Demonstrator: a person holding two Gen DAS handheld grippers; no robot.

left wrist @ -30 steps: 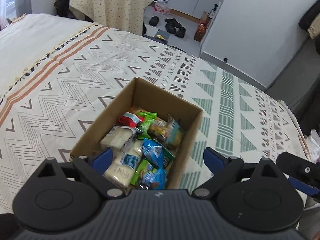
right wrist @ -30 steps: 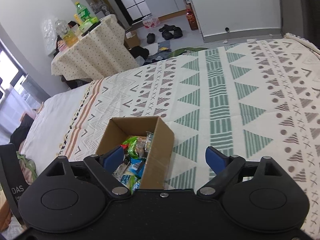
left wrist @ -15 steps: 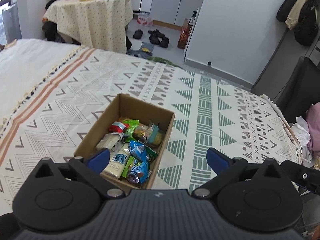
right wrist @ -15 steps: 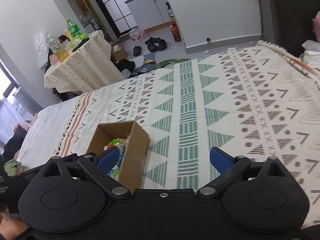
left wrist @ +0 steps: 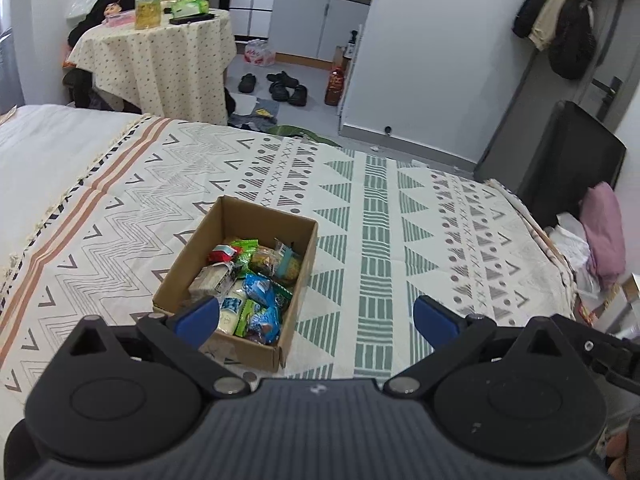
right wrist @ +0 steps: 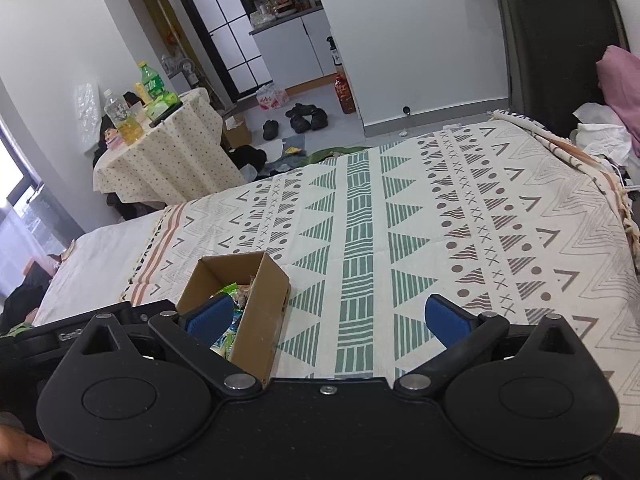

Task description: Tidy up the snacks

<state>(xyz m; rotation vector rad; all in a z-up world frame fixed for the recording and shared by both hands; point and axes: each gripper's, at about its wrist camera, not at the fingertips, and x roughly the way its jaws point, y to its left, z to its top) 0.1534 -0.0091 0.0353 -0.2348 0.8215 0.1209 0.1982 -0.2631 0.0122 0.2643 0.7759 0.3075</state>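
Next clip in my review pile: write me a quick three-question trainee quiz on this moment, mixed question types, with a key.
1. True or false: the open brown cardboard box on the patterned bedspread holds snack packets.
2. Multiple choice: the left gripper and the right gripper are: A) both open and holding nothing, B) both shut on packets, C) one open, one shut.
3. Fill in: in the right wrist view, the box lies toward the ___ side of the picture.

Key: 1 true; 2 A; 3 left.
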